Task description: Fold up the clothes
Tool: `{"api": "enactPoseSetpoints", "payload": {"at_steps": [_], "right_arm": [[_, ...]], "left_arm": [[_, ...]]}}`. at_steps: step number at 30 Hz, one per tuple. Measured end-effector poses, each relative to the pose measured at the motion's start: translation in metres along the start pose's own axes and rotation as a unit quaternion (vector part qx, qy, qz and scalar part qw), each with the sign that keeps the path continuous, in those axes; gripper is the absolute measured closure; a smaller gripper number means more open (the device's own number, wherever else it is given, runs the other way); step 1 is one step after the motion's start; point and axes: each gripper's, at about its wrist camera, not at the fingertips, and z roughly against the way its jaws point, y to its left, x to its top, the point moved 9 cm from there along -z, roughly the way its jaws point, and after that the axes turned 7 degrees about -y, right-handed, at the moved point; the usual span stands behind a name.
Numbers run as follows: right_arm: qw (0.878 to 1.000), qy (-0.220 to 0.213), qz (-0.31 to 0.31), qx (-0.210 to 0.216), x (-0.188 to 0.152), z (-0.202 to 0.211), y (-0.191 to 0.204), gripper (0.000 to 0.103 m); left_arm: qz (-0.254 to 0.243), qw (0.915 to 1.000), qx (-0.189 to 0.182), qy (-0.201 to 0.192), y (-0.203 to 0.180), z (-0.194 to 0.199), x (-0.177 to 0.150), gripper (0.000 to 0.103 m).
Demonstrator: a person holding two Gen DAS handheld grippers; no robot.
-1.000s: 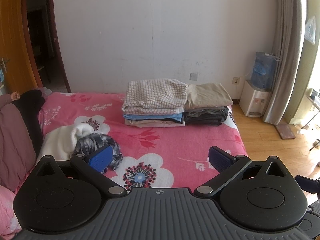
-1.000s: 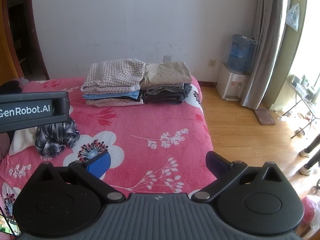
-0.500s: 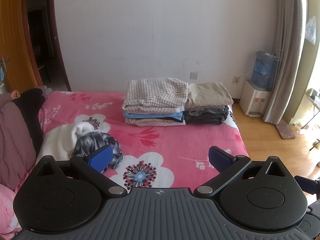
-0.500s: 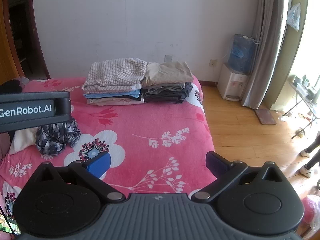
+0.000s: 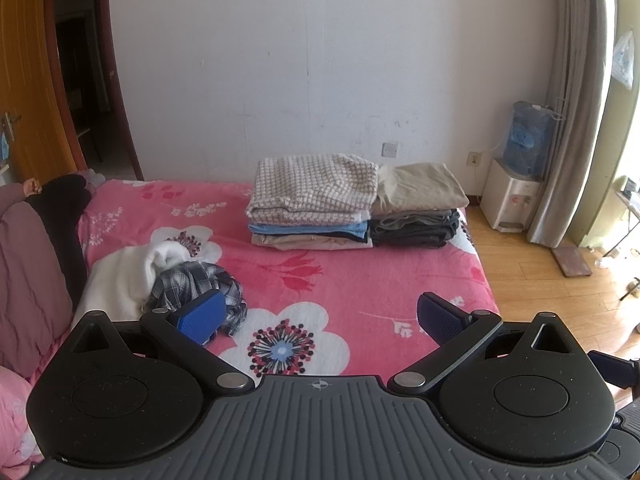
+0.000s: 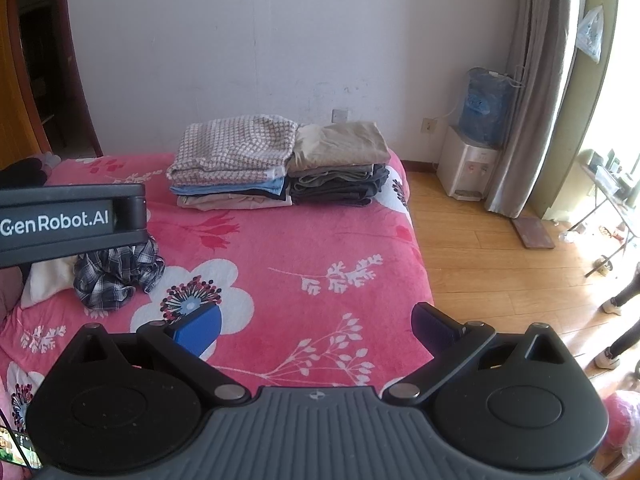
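Left gripper (image 5: 318,316): jaws spread wide, nothing between them, held above the near part of the bed (image 5: 360,280). Its left blue pad overlaps the crumpled plaid shirt (image 5: 192,284) in view; contact cannot be told.

Right gripper (image 6: 316,326): jaws likewise released wide, empty, over the pink floral bedspread near the bed's right edge.

Plaid shirt lies bunched on the left side of the bed, against a white garment (image 5: 120,276). From the right wrist view the left gripper's body (image 6: 68,222) covers the shirt's upper part.

Two folded stacks at the far end, touching: checked-topped stack (image 5: 312,200), tan-topped stack (image 5: 418,204).

Dark bedding (image 5: 36,248) is cut off at the left edge.
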Motion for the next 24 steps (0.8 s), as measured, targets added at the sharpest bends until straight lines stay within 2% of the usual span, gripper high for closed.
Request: {"api": "enactPoseSetpoints", "payload": {"at_steps": [24], "right_arm": [[1.000,-0.003,0.000,0.004,0.0010,0.0000,0.0057,0.000]], "left_arm": [[0.001,1.0000,0.003,-0.001,0.0025,0.0004,0.0019,0.000]]}}
